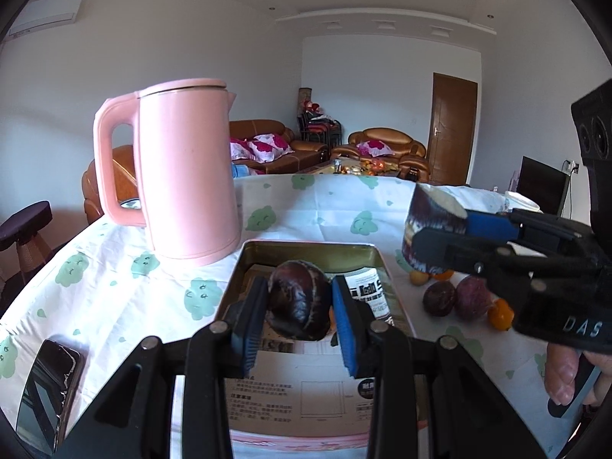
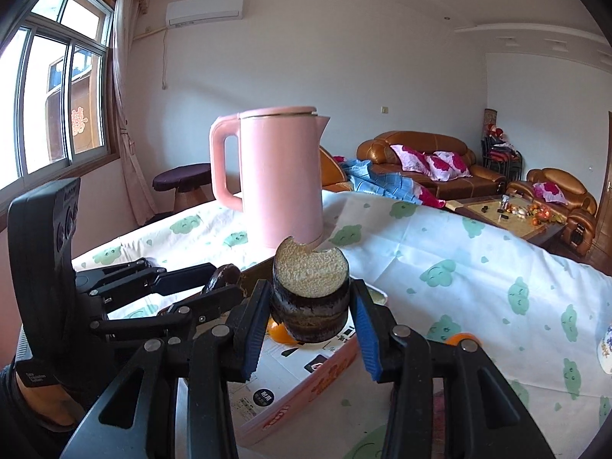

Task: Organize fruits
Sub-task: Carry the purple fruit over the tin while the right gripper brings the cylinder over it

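Dark fruit sits between left hand-held gripper pads, over tin.

The pink kettle stands just behind the tin's far left corner, blocking that side. Right of the tin, loose fruits crowd the desk (the right tongs hang above them). Bare cloth lies open beyond the tin; a phone occupies the near left.
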### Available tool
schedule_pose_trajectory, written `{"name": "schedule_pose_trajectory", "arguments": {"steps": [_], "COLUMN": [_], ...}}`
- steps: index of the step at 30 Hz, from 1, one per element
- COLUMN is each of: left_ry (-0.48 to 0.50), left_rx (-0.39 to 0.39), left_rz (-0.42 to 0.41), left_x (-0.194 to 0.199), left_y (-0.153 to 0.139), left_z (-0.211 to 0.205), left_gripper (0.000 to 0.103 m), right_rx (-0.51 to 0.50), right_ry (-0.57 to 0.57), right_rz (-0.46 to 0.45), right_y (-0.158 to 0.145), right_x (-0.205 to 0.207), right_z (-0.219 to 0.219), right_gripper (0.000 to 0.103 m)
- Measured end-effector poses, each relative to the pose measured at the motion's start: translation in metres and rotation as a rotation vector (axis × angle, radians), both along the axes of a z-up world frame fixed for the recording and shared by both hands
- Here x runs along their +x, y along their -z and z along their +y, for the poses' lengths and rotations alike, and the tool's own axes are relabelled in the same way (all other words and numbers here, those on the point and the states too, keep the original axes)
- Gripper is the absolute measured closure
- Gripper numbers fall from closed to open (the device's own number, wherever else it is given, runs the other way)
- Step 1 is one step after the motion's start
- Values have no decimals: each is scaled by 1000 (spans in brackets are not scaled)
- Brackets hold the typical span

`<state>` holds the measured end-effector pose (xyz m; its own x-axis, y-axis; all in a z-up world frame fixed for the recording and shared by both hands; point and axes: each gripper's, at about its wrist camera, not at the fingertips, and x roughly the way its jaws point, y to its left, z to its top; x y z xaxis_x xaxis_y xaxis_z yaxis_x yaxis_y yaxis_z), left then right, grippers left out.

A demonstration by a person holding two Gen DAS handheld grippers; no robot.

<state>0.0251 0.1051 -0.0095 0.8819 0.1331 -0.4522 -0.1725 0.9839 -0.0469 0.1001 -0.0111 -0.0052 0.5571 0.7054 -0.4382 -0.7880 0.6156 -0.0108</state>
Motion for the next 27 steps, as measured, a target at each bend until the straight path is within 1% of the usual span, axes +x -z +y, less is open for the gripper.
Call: {"name": "schedule_pose_trajectory", "arguments": {"steps": [4, 10, 16, 27], "left_ry": [5, 5, 1, 4], "left_rx": [-26, -41, -39, -52], "left_rz": [30, 73, 93, 125], "left_x": [4, 10, 11, 16], "left_y": [6, 14, 16, 20], "left_z": [9, 17, 19, 25], "left_gripper": [68, 68, 68, 68], "right_rx": [-21, -49, -75, -117], "right_ry": [-12, -30, -42, -55], "right_rz": [22, 62, 83, 115], "right_y": [8, 24, 37, 50], "right_x": [3, 4, 2, 4], "right_z": [13, 25, 33, 40], "right_gripper": [59, 59, 59, 59]}}
